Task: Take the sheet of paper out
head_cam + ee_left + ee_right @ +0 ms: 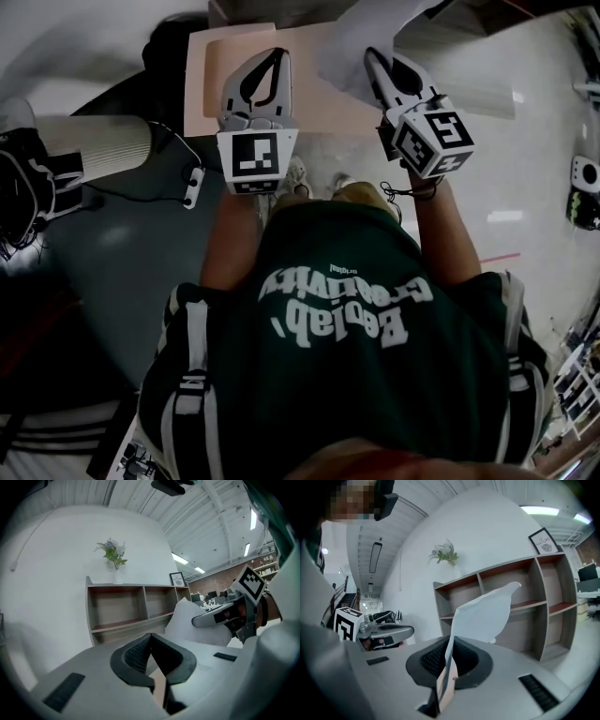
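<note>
inspector: left side first. what do you record?

me: my left tongs [150, 637] are pressed together with nothing between them. they hang in the air in front of the shelf unit [126, 606], near my right tongs.

inspector: and the right?

me: my right tongs [449, 641] are pinching the sheet of paper [485, 613] at one edge. the rest of the sheet stands past the tips, curled over, and i see it touching nothing else.

inspector: finding on the step in hand?

me: in my judgement the sheet is out and only needs taking away. to do that well, i would hold the pinch firm and move smoothly so the loose part does not flap or tear. i would also keep the idle left tongs off the sheet and choose a bare spot before letting go.
</note>
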`<state>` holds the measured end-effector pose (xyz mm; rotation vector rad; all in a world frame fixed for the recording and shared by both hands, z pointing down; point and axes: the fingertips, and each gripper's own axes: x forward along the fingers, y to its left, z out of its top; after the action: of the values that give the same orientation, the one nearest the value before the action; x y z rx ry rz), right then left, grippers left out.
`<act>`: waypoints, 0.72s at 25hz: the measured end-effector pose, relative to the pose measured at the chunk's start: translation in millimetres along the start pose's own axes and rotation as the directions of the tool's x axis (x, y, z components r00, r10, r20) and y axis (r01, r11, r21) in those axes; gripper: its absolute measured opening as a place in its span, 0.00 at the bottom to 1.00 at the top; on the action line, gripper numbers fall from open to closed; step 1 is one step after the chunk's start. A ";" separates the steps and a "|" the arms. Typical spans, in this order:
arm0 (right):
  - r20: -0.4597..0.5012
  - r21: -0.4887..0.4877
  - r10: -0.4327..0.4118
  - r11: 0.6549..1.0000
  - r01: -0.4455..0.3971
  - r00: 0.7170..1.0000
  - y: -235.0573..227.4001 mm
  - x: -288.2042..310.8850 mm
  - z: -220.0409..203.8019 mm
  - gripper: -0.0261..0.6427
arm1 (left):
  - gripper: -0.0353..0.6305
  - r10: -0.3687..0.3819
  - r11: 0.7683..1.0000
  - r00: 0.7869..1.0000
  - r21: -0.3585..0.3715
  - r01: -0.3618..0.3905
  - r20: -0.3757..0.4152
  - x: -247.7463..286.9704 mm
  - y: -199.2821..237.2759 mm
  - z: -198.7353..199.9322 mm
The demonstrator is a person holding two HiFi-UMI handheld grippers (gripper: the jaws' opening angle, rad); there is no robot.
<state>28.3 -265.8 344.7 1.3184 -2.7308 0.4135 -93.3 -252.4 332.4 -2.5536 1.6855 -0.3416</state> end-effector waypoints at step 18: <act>0.135 -0.163 -0.071 0.982 0.092 0.988 -78.6 -165.9 21.2 0.09 | 0.08 -0.011 1.000 0.999 -0.018 0.012 0.051 -1.7 -184.2 61.6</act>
<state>194.4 -192.7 309.3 1.4517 -2.7278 0.0901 85.3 -181.5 304.2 -2.5628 1.6646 -0.2604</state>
